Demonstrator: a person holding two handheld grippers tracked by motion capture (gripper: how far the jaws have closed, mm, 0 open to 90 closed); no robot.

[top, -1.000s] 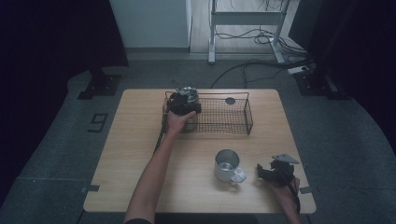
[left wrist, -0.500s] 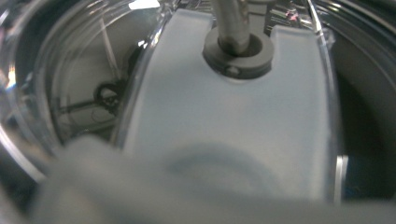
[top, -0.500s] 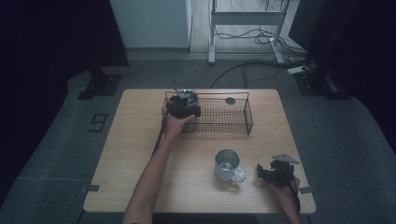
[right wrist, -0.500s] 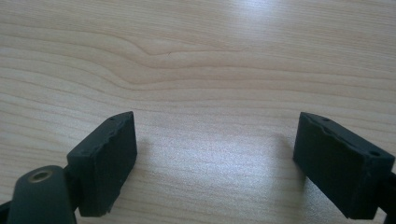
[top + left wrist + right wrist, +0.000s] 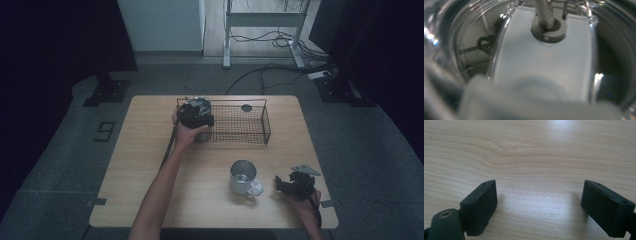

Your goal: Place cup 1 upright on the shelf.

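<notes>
- My left gripper (image 5: 194, 117) has just been opening its jaws at the glass jar (image 5: 201, 104), at the wire basket's (image 5: 250, 132) left end; I cannot tell whether they grip it.
- My right gripper (image 5: 540, 205) rests with its jaws wide apart and empty, near the table's (image 5: 150, 165) front right corner.

One wire basket (image 5: 240, 125), one steel mug (image 5: 243, 177), one glass jar (image 5: 201, 107).

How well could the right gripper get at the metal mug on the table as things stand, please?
Probably yes, easily. The right gripper rests just right of the metal mug, bare table between them, and the mug's handle is turned toward it. Its fingers stand apart with nothing between them.
</notes>
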